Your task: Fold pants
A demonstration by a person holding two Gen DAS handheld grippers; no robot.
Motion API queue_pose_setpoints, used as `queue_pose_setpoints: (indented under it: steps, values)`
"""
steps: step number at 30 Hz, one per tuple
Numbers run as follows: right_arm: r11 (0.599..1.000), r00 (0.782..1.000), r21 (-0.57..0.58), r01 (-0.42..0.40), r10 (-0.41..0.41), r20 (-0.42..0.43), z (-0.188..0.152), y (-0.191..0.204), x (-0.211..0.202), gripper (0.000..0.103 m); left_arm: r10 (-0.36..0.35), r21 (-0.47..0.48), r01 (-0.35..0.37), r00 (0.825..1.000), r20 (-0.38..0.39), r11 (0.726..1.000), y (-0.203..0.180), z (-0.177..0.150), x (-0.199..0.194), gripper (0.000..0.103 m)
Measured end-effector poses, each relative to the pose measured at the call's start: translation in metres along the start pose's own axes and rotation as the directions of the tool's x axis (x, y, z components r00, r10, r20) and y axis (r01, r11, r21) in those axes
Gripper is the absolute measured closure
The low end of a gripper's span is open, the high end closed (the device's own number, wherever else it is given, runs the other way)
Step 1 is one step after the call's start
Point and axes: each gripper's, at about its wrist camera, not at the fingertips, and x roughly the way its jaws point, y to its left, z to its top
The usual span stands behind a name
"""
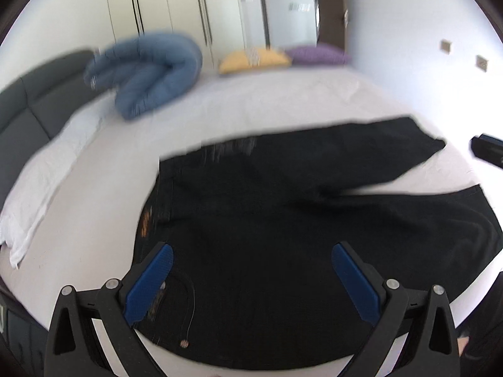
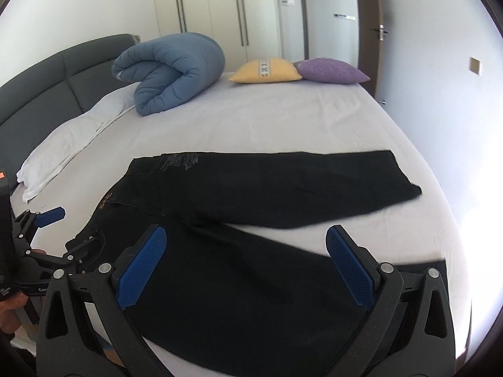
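Observation:
Black pants (image 2: 251,182) lie spread flat on the white bed (image 2: 267,119), waist to the left and the two legs fanning out to the right. My right gripper (image 2: 246,231) hovers open above the near leg, nothing between its blue pads (image 2: 141,267). At the left, my left gripper (image 2: 77,226) stands open by the waistband's near corner, held by a hand (image 2: 9,308). The left wrist view is blurred: the pants (image 1: 267,204) fill it, and my left gripper (image 1: 251,248) is open over the waist area. The right gripper (image 1: 487,150) shows only as a dark body at the right edge.
A rolled blue duvet (image 2: 169,72) lies at the back left, with a yellow cushion (image 2: 267,69) and a purple cushion (image 2: 330,70) at the far edge. A white pillow (image 2: 72,138) lines the grey headboard (image 2: 41,84). Wardrobe doors (image 2: 213,9) stand behind.

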Motion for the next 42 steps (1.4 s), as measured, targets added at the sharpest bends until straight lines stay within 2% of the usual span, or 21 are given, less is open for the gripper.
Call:
queue_pose_setpoints:
  steps: [1,3,5,8,9,12,15,16,17,20,21,23,27,29,30,32,35,37,38,40,42]
  values:
    - [1.0,1.0,-0.008,-0.008,0.008,-0.002,0.004,-0.002,0.004,0.0,-0.012,-0.029,0.011,0.999,-0.031,1.0,0.008,0.007,0.01,0.0]
    - [0.999,0.999,-0.034,-0.043,0.042,-0.009,0.015,-0.009,0.021,0.0,-0.064,-0.078,0.064,0.998,0.006,0.995,0.029,0.025,0.025,0.0]
    - [0.995,0.997,-0.064,-0.079,0.077,-0.03,0.025,-0.015,0.039,0.0,-0.067,-0.006,0.067,0.996,0.051,0.998,0.042,0.054,0.048,0.0]
    - [0.982,0.988,-0.115,-0.151,0.144,-0.062,0.036,-0.019,0.066,0.003,-0.099,0.149,0.095,0.995,0.017,0.984,0.051,0.098,0.094,0.0]
    - [0.977,0.984,-0.128,-0.17,0.161,-0.077,0.04,-0.02,0.077,0.004,-0.116,0.211,0.114,0.993,-0.004,0.971,0.054,0.115,0.113,0.0]
    - [0.954,0.963,-0.162,-0.254,0.233,-0.135,0.048,-0.027,0.107,0.017,-0.127,0.349,0.143,0.99,-0.068,0.926,0.063,0.156,0.162,0.0]
    - [0.938,0.944,-0.161,-0.308,0.28,-0.174,0.05,-0.035,0.131,0.027,-0.184,0.421,0.231,0.971,-0.15,0.877,0.071,0.186,0.206,0.0]
    - [0.931,0.935,-0.151,-0.331,0.302,-0.187,0.051,-0.038,0.139,0.034,-0.178,0.437,0.235,0.97,-0.167,0.868,0.074,0.193,0.22,0.0]
    - [0.922,0.921,-0.139,-0.362,0.331,-0.205,0.052,-0.043,0.15,0.04,-0.166,0.458,0.242,0.965,-0.201,0.855,0.078,0.198,0.239,0.0]
    - [0.904,0.898,-0.12,-0.411,0.377,-0.228,0.045,-0.047,0.17,0.045,-0.133,0.494,0.263,0.95,-0.282,0.829,0.087,0.2,0.279,0.004]
    - [0.898,0.892,-0.123,-0.422,0.386,-0.235,0.043,-0.048,0.176,0.046,-0.138,0.489,0.287,0.938,-0.319,0.824,0.091,0.203,0.294,0.006]
    - [0.889,0.881,-0.126,-0.439,0.4,-0.252,0.033,-0.05,0.182,0.047,-0.145,0.474,0.315,0.921,-0.361,0.822,0.096,0.205,0.313,0.01]
    - [0.874,0.862,-0.126,-0.469,0.422,-0.281,0.031,-0.057,0.205,0.047,-0.157,0.438,0.339,0.902,-0.401,0.832,0.105,0.207,0.342,0.01]
    - [0.869,0.861,-0.143,-0.473,0.421,-0.287,0.031,-0.05,0.21,0.047,-0.19,0.387,0.375,0.879,-0.438,0.842,0.11,0.205,0.355,0.012]
    - [0.867,0.861,-0.152,-0.474,0.42,-0.287,0.031,-0.043,0.212,0.047,-0.203,0.376,0.391,0.869,-0.452,0.84,0.114,0.206,0.359,0.017]
    - [0.86,0.86,-0.171,-0.481,0.424,-0.285,0.036,-0.038,0.217,0.047,-0.213,0.379,0.406,0.864,-0.457,0.832,0.111,0.201,0.361,0.023]
    - [0.852,0.857,-0.186,-0.49,0.431,-0.281,0.049,-0.026,0.224,0.047,-0.236,0.363,0.429,0.851,-0.469,0.827,0.108,0.199,0.357,0.042]
    - [0.845,0.86,-0.216,-0.489,0.426,-0.281,0.061,-0.021,0.232,0.047,-0.259,0.352,0.452,0.84,-0.477,0.82,0.104,0.198,0.349,0.075]
    - [0.839,0.86,-0.233,-0.491,0.425,-0.283,0.068,-0.017,0.238,0.047,-0.252,0.36,0.448,0.842,-0.476,0.818,0.106,0.199,0.347,0.076]
    - [0.831,0.862,-0.266,-0.489,0.415,-0.29,0.081,-0.011,0.247,0.047,-0.214,0.413,0.416,0.866,-0.452,0.811,0.103,0.197,0.339,0.09]
    - [0.816,0.866,-0.315,-0.486,0.399,-0.303,0.099,-0.001,0.262,0.048,-0.206,0.438,0.388,0.89,-0.406,0.811,0.101,0.195,0.324,0.092]
